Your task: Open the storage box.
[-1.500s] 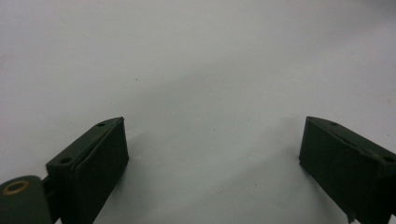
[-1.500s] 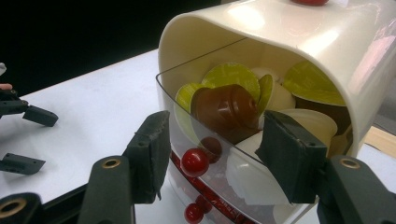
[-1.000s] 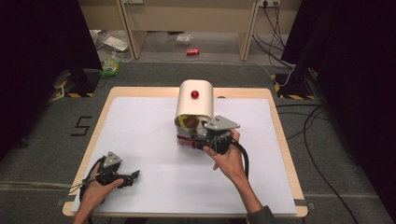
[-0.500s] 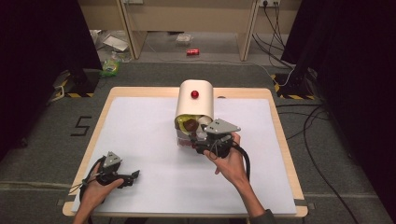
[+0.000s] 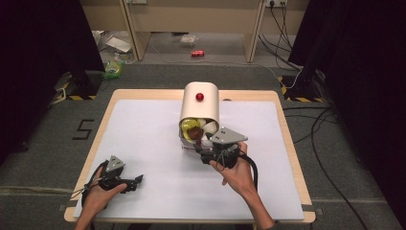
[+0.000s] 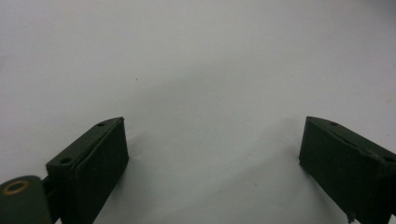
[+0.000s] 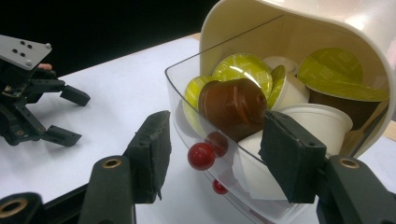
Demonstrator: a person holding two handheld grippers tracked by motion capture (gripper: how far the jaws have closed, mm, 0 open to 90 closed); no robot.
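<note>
**Change noted.** Against the pictures of a second ago, the right hand has come slightly back toward the person. The clear drawer (image 7: 183, 88) now stands further out of the cream box (image 5: 201, 103), and more of its capsules (image 7: 231, 105) are exposed. The left hand has not shifted.

**Right tongs** (image 5: 203, 152). They are drawn in narrow, one jaw on either side of the drawer's red knob (image 7: 201, 156). A gap shows on both sides of the knob, and the right jaw lies across the drawer front. Whether a pad actually bears on knob or drawer cannot be confirmed.

**Left tongs** (image 5: 136, 181). They are spread wide and hold nothing, low over bare tabletop (image 5: 143, 129) at the near left corner, well apart from the box.

**Location of work.** The box sits mid-tabletop toward the far edge, its drawer facing the person and heaped with green, brown and white capsules.

**Assessment.** In my judgement the drawer is partly drawn. It probably needs to come out a little further before a capsule can be lifted freely. The heap is loose, so a jerk could spill it.
</note>
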